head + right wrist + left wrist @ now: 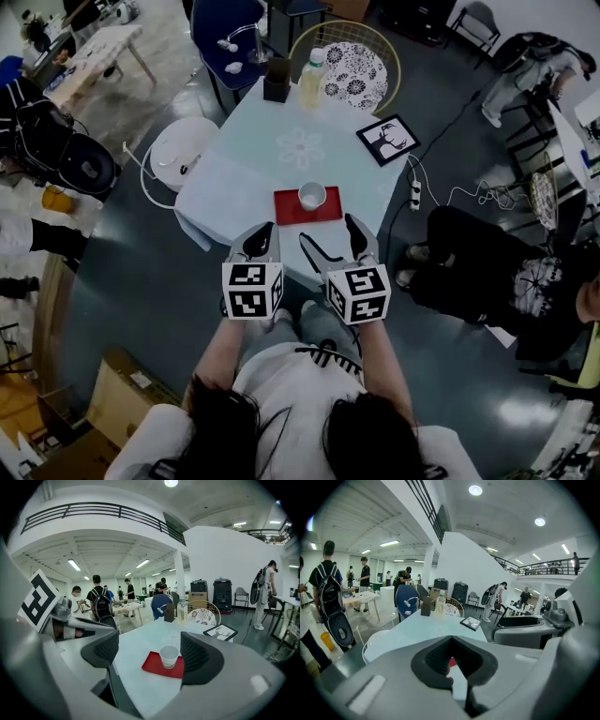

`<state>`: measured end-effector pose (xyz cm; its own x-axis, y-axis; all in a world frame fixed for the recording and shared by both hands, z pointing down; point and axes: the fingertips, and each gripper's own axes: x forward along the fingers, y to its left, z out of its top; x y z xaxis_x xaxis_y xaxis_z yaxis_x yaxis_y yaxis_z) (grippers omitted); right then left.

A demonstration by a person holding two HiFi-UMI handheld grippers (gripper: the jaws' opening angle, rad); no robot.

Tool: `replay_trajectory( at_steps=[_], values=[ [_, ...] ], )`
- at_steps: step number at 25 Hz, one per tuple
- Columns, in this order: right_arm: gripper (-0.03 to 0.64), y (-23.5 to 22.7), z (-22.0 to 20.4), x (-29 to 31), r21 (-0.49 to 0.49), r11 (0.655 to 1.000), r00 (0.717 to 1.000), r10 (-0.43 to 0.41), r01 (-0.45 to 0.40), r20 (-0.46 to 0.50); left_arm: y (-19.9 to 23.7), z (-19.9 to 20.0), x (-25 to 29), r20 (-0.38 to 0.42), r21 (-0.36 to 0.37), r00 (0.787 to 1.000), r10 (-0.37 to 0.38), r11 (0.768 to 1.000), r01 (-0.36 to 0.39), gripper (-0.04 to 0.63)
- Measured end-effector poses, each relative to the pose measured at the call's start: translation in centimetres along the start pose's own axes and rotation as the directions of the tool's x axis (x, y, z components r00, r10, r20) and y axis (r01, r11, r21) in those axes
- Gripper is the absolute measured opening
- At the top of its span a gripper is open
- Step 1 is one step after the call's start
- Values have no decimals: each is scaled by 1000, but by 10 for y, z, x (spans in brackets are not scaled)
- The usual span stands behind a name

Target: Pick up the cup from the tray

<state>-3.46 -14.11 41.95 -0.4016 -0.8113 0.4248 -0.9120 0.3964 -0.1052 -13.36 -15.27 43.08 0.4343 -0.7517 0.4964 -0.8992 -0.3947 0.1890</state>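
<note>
Head view: the cup [311, 196] stands upright on the tray [286, 214], near the table [244, 178] edge.

Left gripper view: the left gripper [452, 660] has its jaws together, probably idle.

Right gripper view: the right gripper [151, 654] is spread wide and empty. It frames the cup ahead, likely lined up to take it.

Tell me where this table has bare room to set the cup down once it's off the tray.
Bare: the left side of the table beside the tray, and the middle between tray and bottle. Crowded: the far edge with bottle and dark box, and the right corner with the picture frame.
</note>
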Motion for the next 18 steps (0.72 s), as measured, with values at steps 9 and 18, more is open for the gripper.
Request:
replay_trajectory(
  at_steps=[9, 18],
  values=[
    [442, -35, -13, 51, 15, 1000, 997, 0, 2, -73, 5, 9, 46, -29, -13, 1000, -8, 1000, 7, 0],
    [459, -57, -38, 110, 21, 1000, 989, 17, -14, -149, 29, -1, 100, -93, -65, 993, 68, 995, -74, 0]
  ],
)
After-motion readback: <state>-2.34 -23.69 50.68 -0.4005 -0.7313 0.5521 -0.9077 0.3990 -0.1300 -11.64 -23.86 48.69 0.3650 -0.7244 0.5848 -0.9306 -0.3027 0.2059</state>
